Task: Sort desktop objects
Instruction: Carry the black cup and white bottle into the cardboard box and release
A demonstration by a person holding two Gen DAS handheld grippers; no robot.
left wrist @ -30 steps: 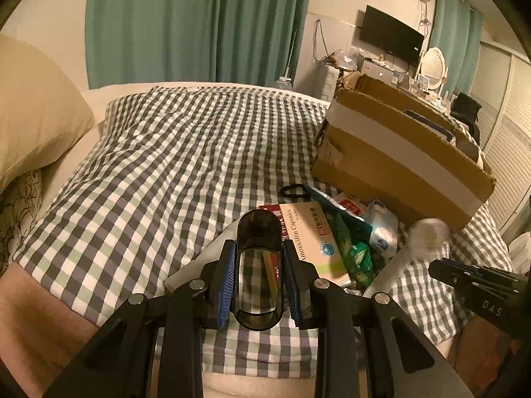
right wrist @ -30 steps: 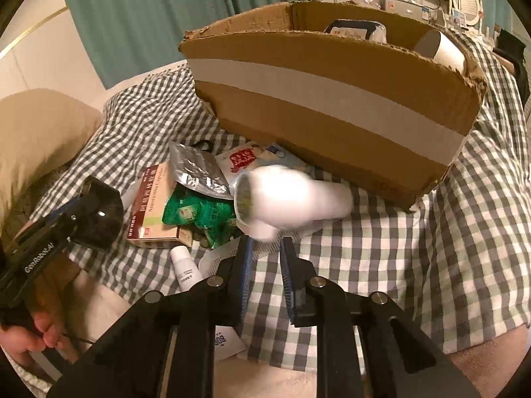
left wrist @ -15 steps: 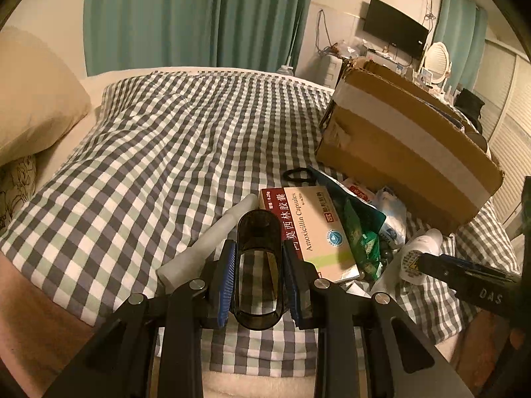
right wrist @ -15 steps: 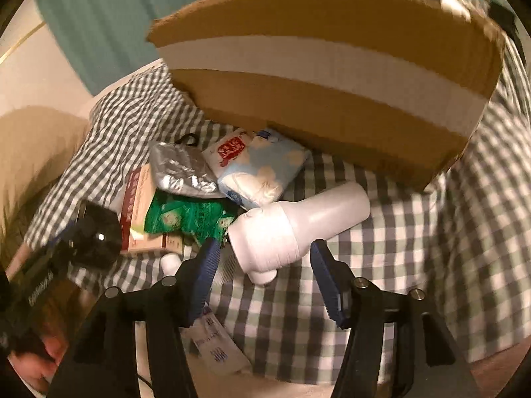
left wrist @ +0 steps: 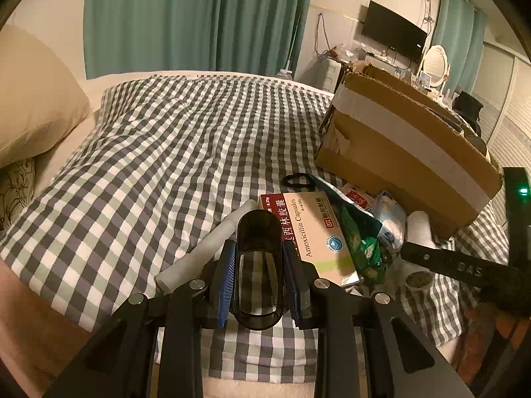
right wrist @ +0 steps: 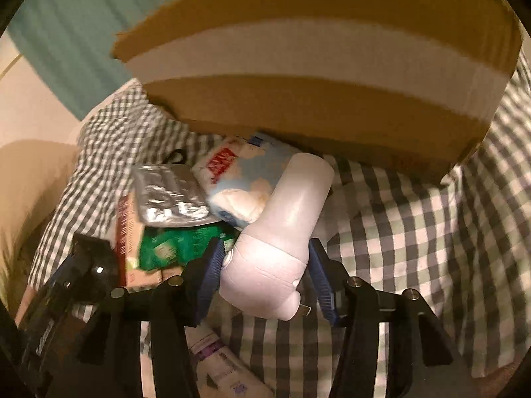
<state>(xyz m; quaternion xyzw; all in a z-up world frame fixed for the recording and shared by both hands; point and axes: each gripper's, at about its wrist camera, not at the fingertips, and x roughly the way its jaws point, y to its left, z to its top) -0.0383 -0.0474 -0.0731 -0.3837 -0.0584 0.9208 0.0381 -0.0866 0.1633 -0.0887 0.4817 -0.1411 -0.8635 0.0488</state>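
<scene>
My left gripper (left wrist: 258, 258) is shut on a dark see-through container (left wrist: 258, 265) and holds it over the checked bedspread. My right gripper (right wrist: 265, 262) is open, its jaws on either side of a white bottle (right wrist: 285, 229) that lies on the bed; the jaws look close to its sides. A pile of objects lies left of the bottle: an Amoxicillin box (left wrist: 315, 229), a green packet (right wrist: 176, 248), a silver blister pack (right wrist: 169, 195) and a blue-white pouch (right wrist: 245, 179). A cardboard box (right wrist: 315, 66) with a white tape band stands just behind.
A white tube (left wrist: 205, 245) lies left of the medicine box and a black hair tie (left wrist: 297, 179) behind it. A labelled tube (right wrist: 225, 368) lies under my right gripper. A pillow (left wrist: 33, 99) sits at the far left. The bed edge is near.
The right gripper opened, dropped lower and moved forward around the white bottle, which now lies on the bed. The left gripper kept its hold and barely moved.
</scene>
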